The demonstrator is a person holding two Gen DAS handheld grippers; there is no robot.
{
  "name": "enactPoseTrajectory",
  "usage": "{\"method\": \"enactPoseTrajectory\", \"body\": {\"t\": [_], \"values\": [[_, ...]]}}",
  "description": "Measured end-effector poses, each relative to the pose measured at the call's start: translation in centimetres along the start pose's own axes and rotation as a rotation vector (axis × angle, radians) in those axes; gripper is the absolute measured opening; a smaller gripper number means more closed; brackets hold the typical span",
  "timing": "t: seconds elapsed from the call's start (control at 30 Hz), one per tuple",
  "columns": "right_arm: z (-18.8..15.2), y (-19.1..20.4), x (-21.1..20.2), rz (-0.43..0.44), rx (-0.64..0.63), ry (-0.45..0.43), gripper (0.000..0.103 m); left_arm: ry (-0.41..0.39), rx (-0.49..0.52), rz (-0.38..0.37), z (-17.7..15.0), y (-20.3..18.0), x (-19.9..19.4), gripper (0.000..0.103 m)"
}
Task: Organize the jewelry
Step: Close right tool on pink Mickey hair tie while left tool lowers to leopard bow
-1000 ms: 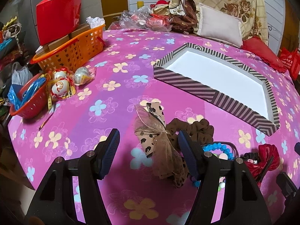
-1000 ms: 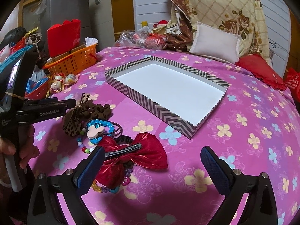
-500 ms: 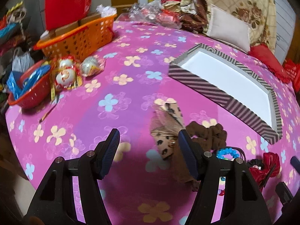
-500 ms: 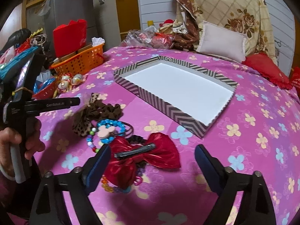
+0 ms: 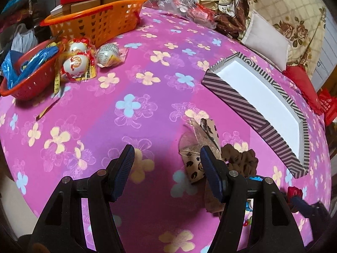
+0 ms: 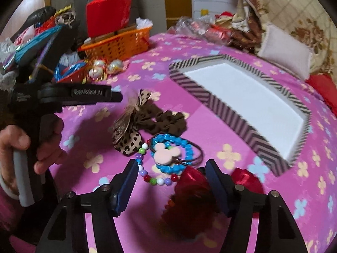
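Observation:
A pile of hair accessories lies on the pink flowered cloth: a leopard-print bow [image 6: 126, 135] [image 5: 195, 160], a brown scrunchie [image 6: 170, 121] [image 5: 240, 160], a blue bead bracelet with a pink mouse charm [image 6: 168, 154], a coloured bead bracelet [image 6: 153, 180] and a shiny red bow [image 6: 193, 191]. A striped box with a white inside [image 6: 248, 103] [image 5: 261, 101] stands to the right. My left gripper [image 5: 166, 164] is open and empty, just left of the leopard bow. My right gripper [image 6: 170, 181] is open, low over the bracelets, with the red bow behind its right finger.
An orange basket [image 5: 94, 23] with boxes, a red colander [image 5: 27, 80] and wrapped eggs [image 5: 75, 63] sit at the far left. Pillows [image 5: 267, 42] and bags lie at the back. The left gripper's body and hand show in the right wrist view [image 6: 42, 113].
My right gripper has moved forward and left, from behind the red bow to over the bracelets, and its jaws have narrowed. My left gripper has shifted left, so the leopard bow now sits by its right finger.

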State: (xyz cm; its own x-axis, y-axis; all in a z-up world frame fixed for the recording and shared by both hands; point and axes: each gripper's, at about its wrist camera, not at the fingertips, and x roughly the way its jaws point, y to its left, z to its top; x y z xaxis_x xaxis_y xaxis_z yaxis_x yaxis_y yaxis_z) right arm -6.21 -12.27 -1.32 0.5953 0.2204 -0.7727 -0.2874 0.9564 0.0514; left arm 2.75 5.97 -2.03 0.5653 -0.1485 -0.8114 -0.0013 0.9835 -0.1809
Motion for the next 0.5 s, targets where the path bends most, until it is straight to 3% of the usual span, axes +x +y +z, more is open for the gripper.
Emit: {"method": "enactPoseTrajectory", "body": {"t": [0.2, 0.33, 0.5], "values": [[1.0, 0.1, 1.4, 0.020, -0.013, 0.028, 0.064, 0.005, -0.009, -0.013, 0.5, 0.3, 0.2, 0.065], [1.5, 0.2, 2.3, 0.029, -0.034, 0.055, 0.055, 0.002, 0.001, -0.012, 0.6, 0.2, 0.2, 0.065], [1.6, -0.1, 3.2, 0.060, -0.039, 0.074, 0.055, 0.005, 0.014, -0.009, 0.6, -0.3, 0.5, 0.065]]}}
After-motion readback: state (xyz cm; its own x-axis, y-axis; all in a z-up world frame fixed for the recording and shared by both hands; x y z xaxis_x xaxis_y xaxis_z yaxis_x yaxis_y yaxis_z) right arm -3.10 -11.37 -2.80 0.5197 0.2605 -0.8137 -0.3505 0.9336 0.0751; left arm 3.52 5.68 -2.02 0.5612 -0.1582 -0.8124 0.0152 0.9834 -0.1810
